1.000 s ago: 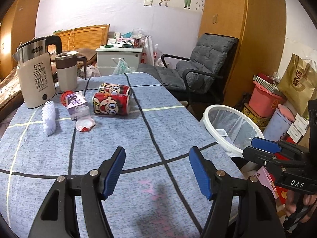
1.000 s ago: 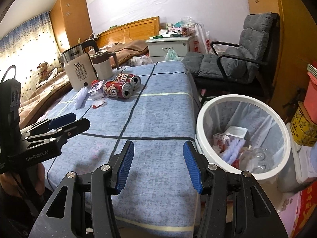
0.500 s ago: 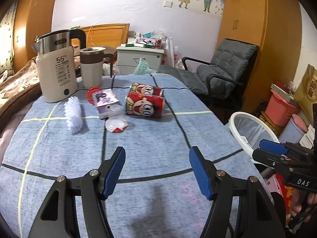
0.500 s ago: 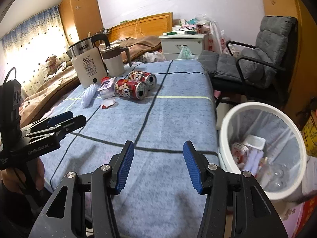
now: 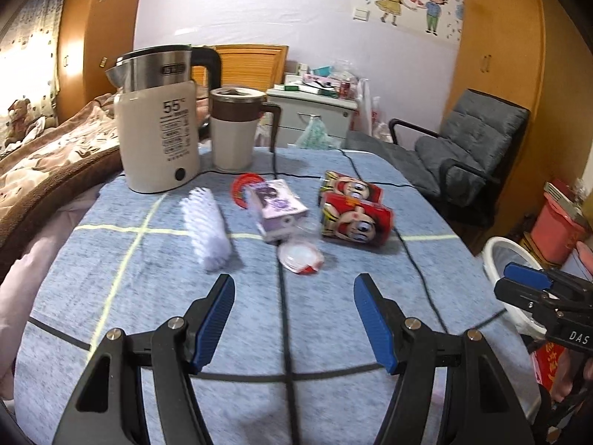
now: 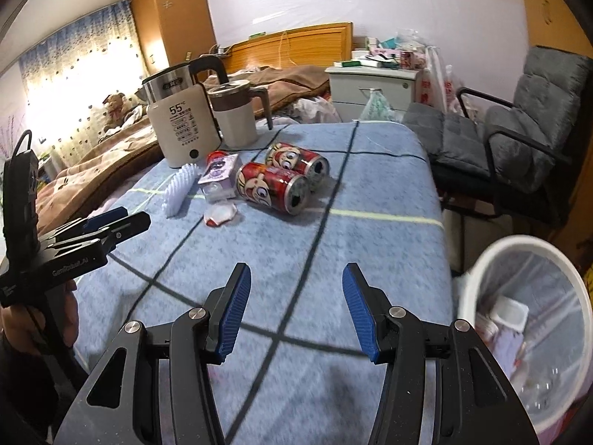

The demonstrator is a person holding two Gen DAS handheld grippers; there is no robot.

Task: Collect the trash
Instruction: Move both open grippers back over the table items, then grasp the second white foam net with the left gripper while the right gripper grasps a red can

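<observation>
Two red cartoon cans lie on their sides on the blue checked tablecloth. Beside them lie a purple carton, a white-and-red foil lid and a white brush. My left gripper is open and empty, hovering short of the lid. My right gripper is open and empty over the table's near right part. The white trash bin stands right of the table with trash inside.
A cream kettle and a lidded mug stand at the table's far left. A grey armchair stands beyond the bin. A bed lies to the left, a white nightstand behind.
Both grippers have moved forward and left, away from the bin and toward the items on the table. Both stay open and empty.
</observation>
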